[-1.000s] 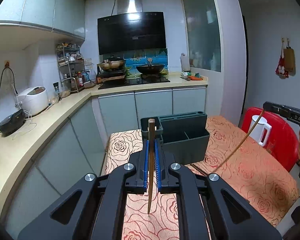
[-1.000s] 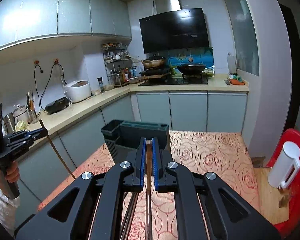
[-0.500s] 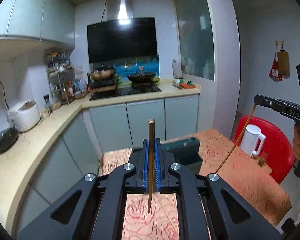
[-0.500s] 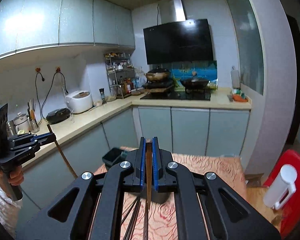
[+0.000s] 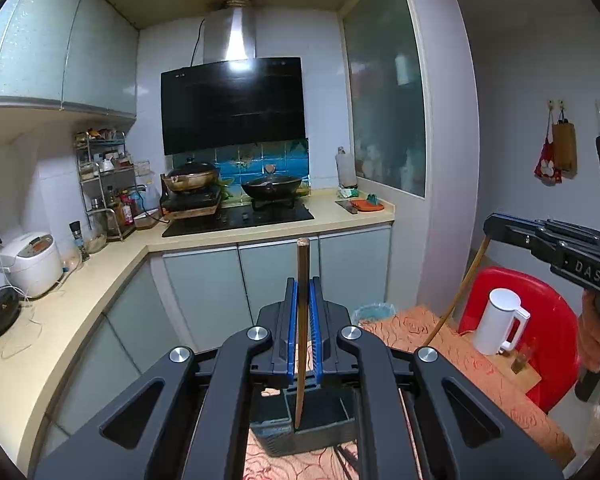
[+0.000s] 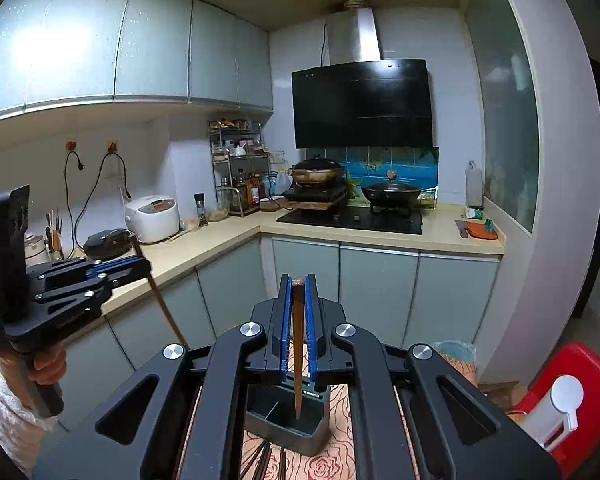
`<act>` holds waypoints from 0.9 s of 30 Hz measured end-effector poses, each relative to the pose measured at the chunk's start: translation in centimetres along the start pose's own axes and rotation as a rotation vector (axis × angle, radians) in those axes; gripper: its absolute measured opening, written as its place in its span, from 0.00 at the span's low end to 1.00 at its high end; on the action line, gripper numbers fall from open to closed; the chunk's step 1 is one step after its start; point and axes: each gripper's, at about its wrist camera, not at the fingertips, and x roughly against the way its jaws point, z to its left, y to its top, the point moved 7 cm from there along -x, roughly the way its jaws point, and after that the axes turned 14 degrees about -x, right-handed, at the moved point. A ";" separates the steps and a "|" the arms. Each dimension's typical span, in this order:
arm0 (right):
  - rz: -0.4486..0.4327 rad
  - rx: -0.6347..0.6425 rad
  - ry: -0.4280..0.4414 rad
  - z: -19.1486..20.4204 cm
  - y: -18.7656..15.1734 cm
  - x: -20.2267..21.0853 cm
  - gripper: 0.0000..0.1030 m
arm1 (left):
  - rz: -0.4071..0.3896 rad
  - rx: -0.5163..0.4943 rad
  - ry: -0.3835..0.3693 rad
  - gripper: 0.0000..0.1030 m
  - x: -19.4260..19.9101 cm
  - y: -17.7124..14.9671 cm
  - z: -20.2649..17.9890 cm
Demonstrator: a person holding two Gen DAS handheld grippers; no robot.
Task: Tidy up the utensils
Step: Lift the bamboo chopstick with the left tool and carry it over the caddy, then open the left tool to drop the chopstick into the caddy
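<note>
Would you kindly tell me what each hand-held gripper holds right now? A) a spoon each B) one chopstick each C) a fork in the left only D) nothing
B: the left hand-held gripper clamps a wooden chopstick, and the right hand-held gripper clamps another chopstick, above the dark utensil holder.

My grippers (image 5: 303, 320) are black plastic, blue pads (image 6: 286, 332), silver screws (image 5: 259, 333), "DAS" lettering, white fuzzy sleeve (image 6: 0, 400).
</note>
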 end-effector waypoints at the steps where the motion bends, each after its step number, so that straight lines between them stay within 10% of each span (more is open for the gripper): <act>1: 0.005 0.000 -0.003 -0.1 -0.1 -0.5 0.07 | 0.004 0.005 -0.004 0.06 -0.6 -0.1 0.0; 27: 0.211 -0.025 -0.072 -2.5 -7.7 -8.7 0.07 | 0.194 0.063 -0.057 0.06 -9.3 -9.5 -1.0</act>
